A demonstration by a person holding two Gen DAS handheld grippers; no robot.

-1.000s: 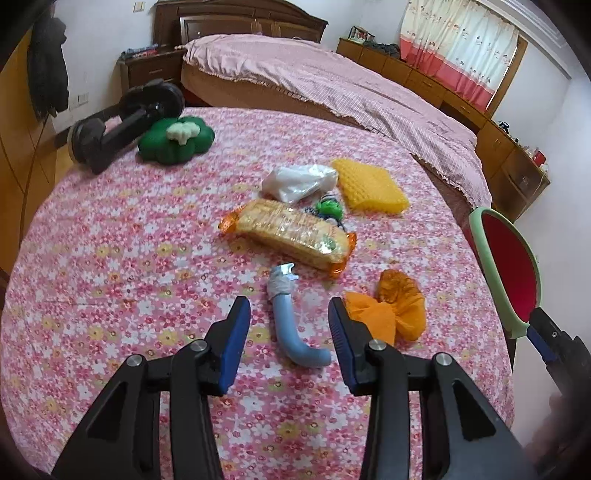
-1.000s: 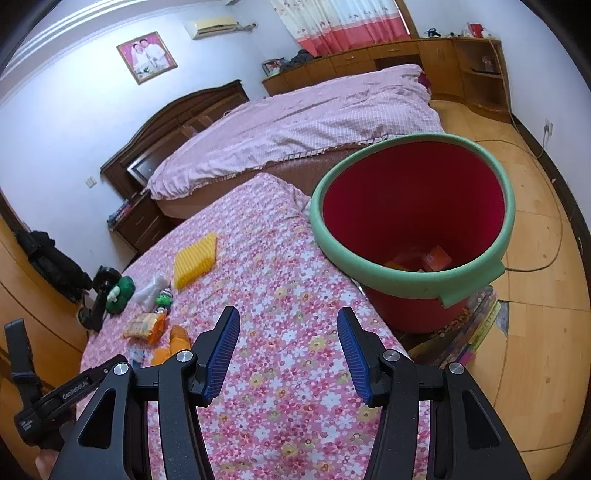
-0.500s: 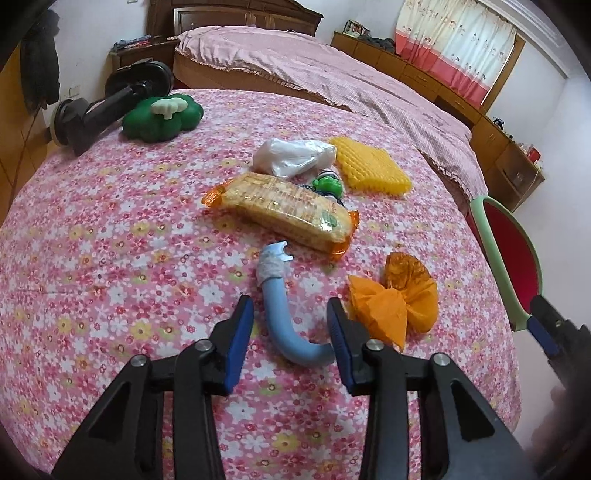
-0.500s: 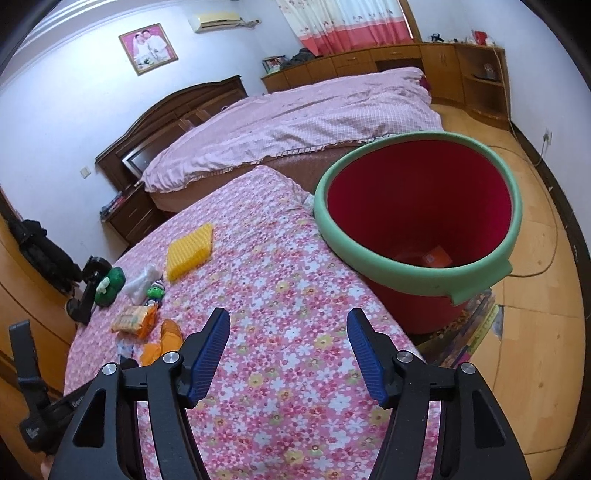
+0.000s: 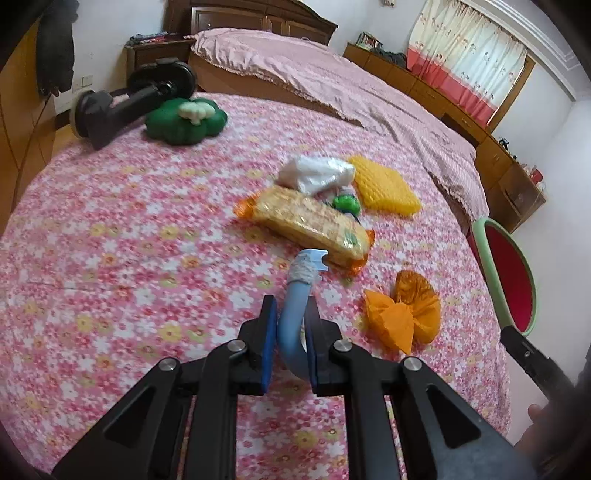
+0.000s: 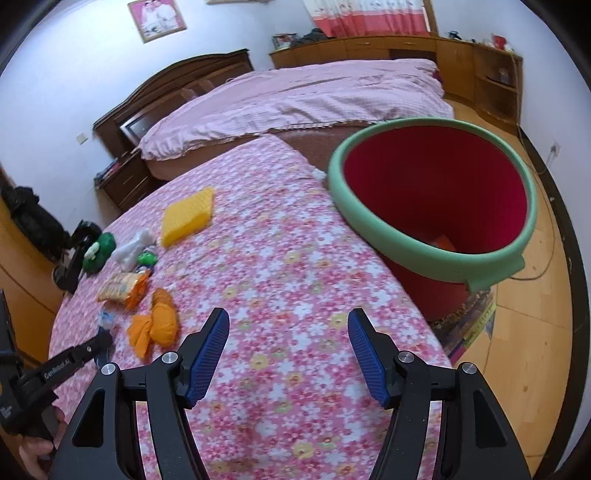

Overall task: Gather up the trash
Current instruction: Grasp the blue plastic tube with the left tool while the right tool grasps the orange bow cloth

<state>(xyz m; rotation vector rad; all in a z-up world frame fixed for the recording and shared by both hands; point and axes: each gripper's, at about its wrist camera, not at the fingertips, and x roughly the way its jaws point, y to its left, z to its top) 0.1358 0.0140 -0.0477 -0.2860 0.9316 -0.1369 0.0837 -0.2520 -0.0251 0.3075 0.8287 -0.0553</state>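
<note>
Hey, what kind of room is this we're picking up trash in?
Most likely a home bedroom: a big bed with a pink cover and dark wooden headboard, a framed portrait on the wall, and curtains over low wooden cabinets.

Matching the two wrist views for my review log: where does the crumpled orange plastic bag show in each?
Left wrist: crumpled orange plastic bag lies right of centre, beside the left gripper.
Right wrist: same bag sits lower left.
Shared landmark: green-rimmed red bin.
</note>
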